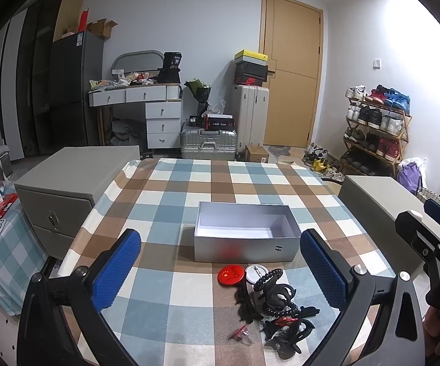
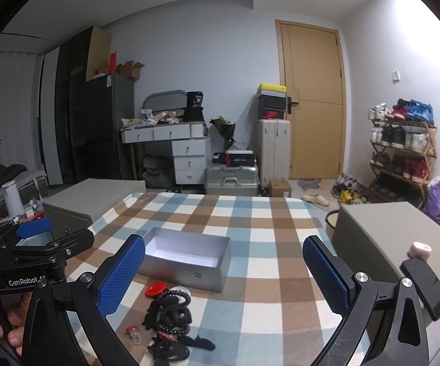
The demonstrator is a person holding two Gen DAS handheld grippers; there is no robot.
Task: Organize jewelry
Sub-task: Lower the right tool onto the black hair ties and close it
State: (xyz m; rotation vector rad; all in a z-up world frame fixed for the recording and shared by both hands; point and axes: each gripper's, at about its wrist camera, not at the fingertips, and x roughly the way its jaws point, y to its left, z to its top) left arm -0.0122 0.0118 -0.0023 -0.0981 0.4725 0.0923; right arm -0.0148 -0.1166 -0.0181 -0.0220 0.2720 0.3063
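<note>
An open, empty silver-grey box (image 1: 246, 235) sits mid-table; it also shows in the right wrist view (image 2: 186, 259). In front of it lies a pile of black hair clips and coiled ties (image 1: 278, 308), also in the right wrist view (image 2: 171, 320). A red round badge (image 1: 230, 273) and a white badge (image 1: 255, 273) lie by the box. A small red clip (image 1: 239, 333) lies at the front. My left gripper (image 1: 220, 271) is open and empty above the pile. My right gripper (image 2: 224, 277) is open and empty, to the right of the pile.
The table has a checked blue, brown and white cloth (image 1: 220, 180). Grey cabinets stand to its left (image 1: 67, 189) and right (image 1: 381, 201). Suitcases, a dresser and a shoe rack (image 1: 375, 128) stand at the back of the room.
</note>
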